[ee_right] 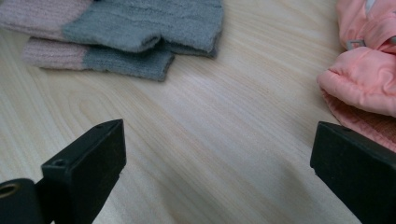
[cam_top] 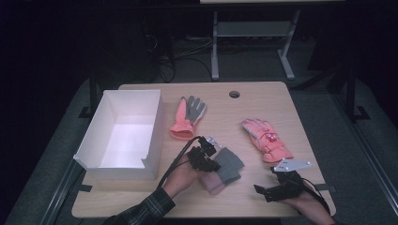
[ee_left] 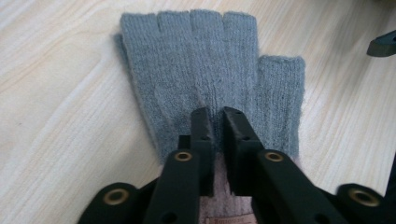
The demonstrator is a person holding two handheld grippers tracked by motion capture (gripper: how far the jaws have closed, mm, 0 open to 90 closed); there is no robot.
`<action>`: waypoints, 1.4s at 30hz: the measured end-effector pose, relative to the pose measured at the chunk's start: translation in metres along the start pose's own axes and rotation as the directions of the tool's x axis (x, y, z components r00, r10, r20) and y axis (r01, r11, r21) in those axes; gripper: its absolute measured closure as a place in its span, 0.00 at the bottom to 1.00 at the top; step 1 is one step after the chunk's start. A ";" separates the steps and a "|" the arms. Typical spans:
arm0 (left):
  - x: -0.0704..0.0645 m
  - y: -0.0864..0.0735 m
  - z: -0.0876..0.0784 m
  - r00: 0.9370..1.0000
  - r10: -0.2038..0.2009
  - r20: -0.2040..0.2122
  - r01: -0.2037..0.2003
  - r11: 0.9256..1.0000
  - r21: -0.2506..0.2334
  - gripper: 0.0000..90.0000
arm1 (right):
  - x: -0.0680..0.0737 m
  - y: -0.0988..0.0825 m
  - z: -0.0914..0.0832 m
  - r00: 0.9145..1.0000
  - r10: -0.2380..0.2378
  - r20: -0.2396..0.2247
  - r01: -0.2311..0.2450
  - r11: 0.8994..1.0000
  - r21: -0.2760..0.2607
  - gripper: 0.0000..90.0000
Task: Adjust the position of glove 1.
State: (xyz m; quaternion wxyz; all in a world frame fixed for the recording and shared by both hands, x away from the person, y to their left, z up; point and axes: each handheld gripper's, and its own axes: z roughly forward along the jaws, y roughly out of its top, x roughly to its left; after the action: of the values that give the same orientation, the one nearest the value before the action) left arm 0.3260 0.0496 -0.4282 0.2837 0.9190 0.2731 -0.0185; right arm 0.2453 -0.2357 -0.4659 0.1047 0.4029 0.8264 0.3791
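Your left gripper point(ee_left: 214, 116) rests on the grey knitted fingerless glove with a pink cuff point(ee_left: 210, 70), jaws nearly together, pinching a fold of knit, near the wooden table's point(cam_top: 141, 197) front middle. Your right gripper point(ee_right: 217, 154) gapes wide over bare wood, holding nothing. A white open cardboard box point(cam_top: 123, 129) flanks the left; a salmon padded ski glove point(cam_top: 266, 139) lies right, another pink-and-grey glove point(cam_top: 187, 117) behind. The cuff label is unreadable.
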 end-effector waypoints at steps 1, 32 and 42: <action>0.000 0.000 0.000 1.000 0.000 0.000 0.000 1.000 0.000 0.88 | 0.000 0.000 0.000 1.000 0.000 0.000 0.000 1.000 0.000 0.04; -0.024 -0.028 -0.011 0.992 0.063 0.112 -0.065 0.998 0.008 1.00 | 0.000 0.000 0.000 1.000 -0.004 0.000 0.004 1.000 0.000 0.04; -0.015 -0.038 -0.022 0.992 0.068 0.110 -0.069 0.998 0.005 0.94 | 0.001 0.000 0.000 1.000 0.000 -0.001 0.000 1.000 0.002 0.04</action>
State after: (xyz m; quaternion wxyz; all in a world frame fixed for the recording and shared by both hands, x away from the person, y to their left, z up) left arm 0.2912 0.0802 -0.4258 0.2947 0.9267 0.2253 -0.0602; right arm 0.2450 -0.2351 -0.4658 0.1040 0.4027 0.8270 0.3783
